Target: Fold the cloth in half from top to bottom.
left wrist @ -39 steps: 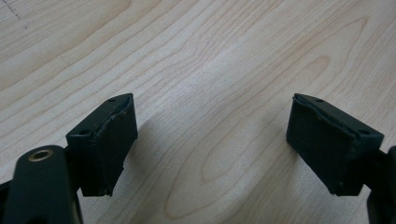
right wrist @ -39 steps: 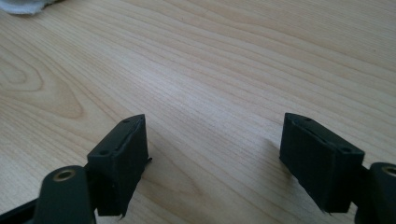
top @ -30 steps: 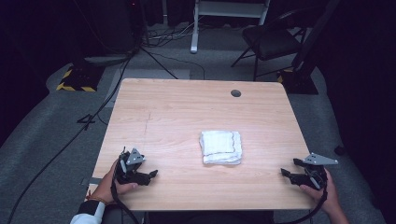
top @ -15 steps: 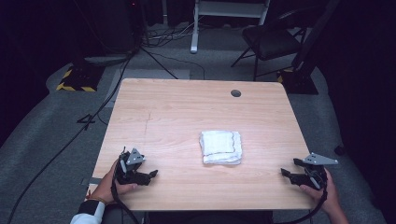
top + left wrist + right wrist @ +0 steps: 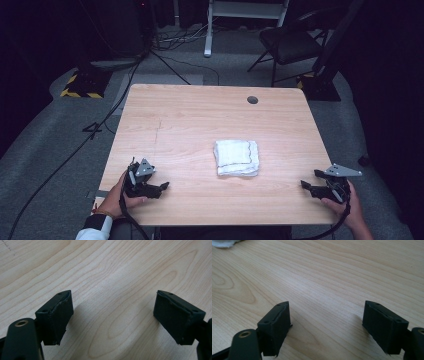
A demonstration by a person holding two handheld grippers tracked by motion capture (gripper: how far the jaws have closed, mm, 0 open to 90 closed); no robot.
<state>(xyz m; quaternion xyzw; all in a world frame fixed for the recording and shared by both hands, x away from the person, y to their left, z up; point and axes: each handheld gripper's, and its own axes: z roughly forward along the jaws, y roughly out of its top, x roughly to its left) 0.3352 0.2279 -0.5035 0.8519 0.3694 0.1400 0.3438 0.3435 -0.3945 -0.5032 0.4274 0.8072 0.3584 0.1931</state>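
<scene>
Both tongs rest low at the near edge of the table (image 5: 200,115), jaws spread wide with nothing between them: the left tongs (image 5: 161,187) at the near-left corner, the right tongs (image 5: 306,186) at the near-right. The folded white cloth (image 5: 237,157) lies flat between them, a little nearer the right, well apart from both. To take it cleanly, I'd bring each pair in level at a near corner and pinch just the top layer. Nothing blocks the way; only a cable hole (image 5: 252,100) sits far back, a chair (image 5: 290,42) beyond.
</scene>
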